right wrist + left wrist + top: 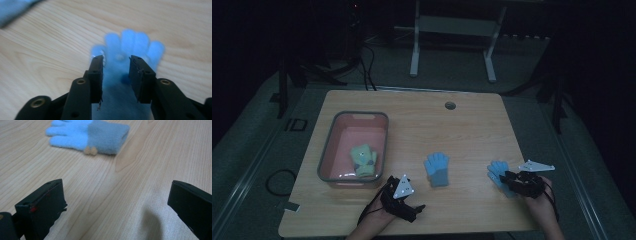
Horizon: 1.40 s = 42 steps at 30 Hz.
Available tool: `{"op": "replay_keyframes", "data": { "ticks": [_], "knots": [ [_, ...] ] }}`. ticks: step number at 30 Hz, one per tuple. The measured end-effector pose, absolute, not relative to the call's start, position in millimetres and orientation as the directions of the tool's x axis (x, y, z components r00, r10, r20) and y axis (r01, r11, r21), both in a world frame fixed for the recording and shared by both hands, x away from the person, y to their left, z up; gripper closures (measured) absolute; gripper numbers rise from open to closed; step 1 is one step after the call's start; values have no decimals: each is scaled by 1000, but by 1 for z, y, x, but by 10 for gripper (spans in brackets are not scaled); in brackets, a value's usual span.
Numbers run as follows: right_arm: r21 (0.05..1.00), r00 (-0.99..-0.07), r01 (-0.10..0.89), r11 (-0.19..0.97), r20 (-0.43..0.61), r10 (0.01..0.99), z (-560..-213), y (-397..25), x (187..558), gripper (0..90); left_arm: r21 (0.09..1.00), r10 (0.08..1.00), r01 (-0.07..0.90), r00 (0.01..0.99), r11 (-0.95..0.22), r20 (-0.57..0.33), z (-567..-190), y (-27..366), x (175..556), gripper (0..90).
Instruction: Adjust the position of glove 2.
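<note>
Two matching blue gloves lie on the wooden table (462,130). One blue glove (437,170) (90,135) rests flat at mid-table, ahead of my left gripper (414,210) (117,205), whose jaws stand wide open over bare wood near the front edge. The other blue glove (497,171) (130,45) lies at the right. My right gripper (508,178) (116,58) has its jaws drawn close on that glove's palm and cuff, with fabric between them and the glove's fingers spread beyond the tips. A yellow-green glove (363,160) lies inside the pink bin (328,145).
The pink bin with a grey rim stands at the table's left, close to my left gripper. A round cable hole (450,105) sits near the far edge. Behind the table stands a white frame (452,40); the floor around is dark.
</note>
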State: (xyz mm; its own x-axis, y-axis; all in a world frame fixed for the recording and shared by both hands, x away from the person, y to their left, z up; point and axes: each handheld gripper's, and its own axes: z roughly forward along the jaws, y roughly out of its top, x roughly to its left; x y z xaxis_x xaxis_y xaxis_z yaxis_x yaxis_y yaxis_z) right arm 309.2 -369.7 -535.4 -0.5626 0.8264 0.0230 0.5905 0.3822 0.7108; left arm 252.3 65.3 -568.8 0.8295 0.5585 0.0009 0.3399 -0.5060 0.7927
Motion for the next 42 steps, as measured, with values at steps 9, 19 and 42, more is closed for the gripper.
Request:
{"op": "replay_keyframes", "data": {
  "ticks": [9,19,42],
  "knots": [
    [708,-572,573,413,-16,820,-549,-375,310,805,794,560,339,828,-505,3,-569,65,252,13],
    [751,-424,616,237,63,904,-514,-345,301,864,796,562,337,827,-503,5,-569,65,252,13],
    [737,-357,646,200,60,932,-515,-245,325,862,797,557,321,830,-512,24,-569,64,250,13]
  ]
}}
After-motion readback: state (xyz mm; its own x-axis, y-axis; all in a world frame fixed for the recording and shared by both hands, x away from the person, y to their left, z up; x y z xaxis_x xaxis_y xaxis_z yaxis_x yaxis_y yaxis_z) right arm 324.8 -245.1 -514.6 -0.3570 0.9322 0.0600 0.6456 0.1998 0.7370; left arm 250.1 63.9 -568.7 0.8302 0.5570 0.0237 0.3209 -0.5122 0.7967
